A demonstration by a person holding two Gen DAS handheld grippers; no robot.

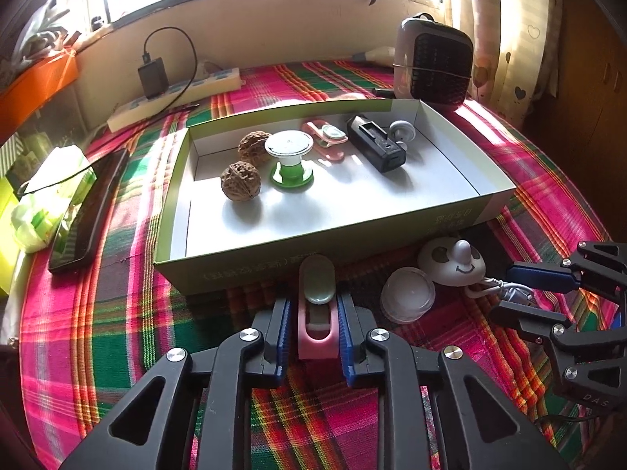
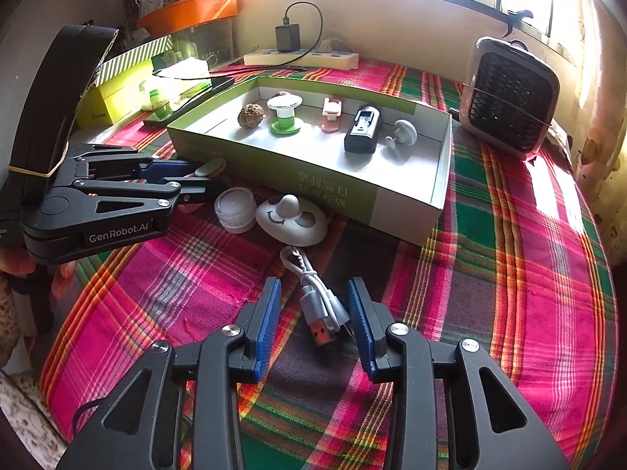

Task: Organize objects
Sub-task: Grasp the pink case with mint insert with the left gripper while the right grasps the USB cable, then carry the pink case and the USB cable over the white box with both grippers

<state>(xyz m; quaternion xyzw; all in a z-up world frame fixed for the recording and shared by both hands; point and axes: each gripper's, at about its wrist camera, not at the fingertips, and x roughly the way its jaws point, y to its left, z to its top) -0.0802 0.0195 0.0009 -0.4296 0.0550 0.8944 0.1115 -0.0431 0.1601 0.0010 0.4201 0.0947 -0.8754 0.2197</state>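
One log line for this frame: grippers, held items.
left gripper: shut on pink clip | right gripper: open, straddling white cable | box: partly filled

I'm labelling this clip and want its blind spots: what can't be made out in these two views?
- Second walnut: right wrist view, mostly hidden behind the green-and-white spool.
- Pink clip held by the left gripper: right wrist view, fingers cover most.
- Print on the shallow cardboard box: left wrist view, shadowed, blurred.
- White USB cable: left wrist view, right gripper covers its plugs.
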